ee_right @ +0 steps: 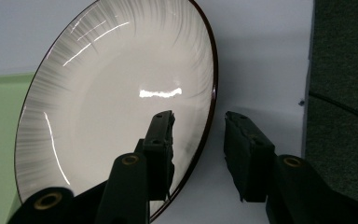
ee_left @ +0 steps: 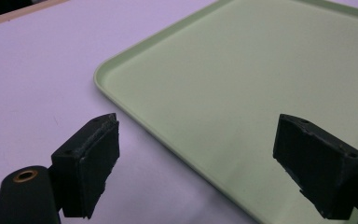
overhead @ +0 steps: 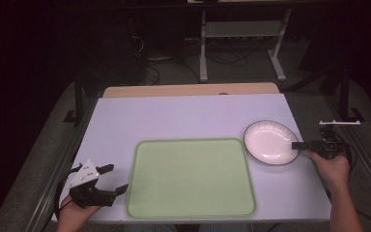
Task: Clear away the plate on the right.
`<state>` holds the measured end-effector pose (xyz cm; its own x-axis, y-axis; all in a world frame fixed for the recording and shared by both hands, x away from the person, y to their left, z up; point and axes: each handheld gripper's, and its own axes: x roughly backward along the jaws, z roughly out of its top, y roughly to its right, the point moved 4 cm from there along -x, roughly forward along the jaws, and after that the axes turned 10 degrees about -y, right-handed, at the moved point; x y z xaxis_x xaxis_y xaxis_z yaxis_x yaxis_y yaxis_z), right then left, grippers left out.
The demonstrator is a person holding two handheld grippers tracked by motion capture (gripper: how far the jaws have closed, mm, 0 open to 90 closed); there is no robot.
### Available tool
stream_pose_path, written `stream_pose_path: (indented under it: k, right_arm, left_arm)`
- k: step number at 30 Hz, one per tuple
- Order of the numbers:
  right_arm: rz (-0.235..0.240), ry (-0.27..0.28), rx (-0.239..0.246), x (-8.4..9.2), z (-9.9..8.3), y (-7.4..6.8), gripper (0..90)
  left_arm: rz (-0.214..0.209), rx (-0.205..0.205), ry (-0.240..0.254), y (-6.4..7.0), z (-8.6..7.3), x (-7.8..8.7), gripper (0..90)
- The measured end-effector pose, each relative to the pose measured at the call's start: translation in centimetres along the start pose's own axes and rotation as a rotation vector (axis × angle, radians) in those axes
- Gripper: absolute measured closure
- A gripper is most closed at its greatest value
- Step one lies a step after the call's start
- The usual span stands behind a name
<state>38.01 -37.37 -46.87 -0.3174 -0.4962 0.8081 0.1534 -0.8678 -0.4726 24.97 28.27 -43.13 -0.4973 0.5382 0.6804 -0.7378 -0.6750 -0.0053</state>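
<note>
At the right side of the tabletop (overhead: 183, 116), just beside the green tray (overhead: 191, 176), lies the white plate (overhead: 269, 141), and the right gripper (ee_right: 198, 140) has its jaws astride the plate's near rim, one inside the bowl, one outside, partly closed with a gap on each side so nothing is held yet. A good grasp here likely means closing squarely on the rim, deep enough not to slip, before lifting. The left gripper (ee_left: 196, 158) rests wide open and empty at the tray's near corner
</note>
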Motion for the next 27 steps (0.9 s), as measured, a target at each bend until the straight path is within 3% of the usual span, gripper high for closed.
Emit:
stream_pose_path:
  k: [13, 22, 27]
  right_arm:
    - [0.054, 0.009, -0.092, -1.0, -0.1, 0.3, 77.3]
    - [0.067, 0.031, -0.139, -1.1, -0.1, 0.3, 80.0]
    - [0.1, 0.062, -0.198, -1.3, -0.1, 0.4, 82.7]
  left_arm:
    - [0.005, -0.003, 0.002, -0.1, 0.0, 0.1, 14.4]
    - [0.005, -0.002, 0.0, -0.1, 0.0, 0.1, 14.4]
    - [0.007, -0.003, 0.002, -0.1, 0.0, 0.2, 14.4]
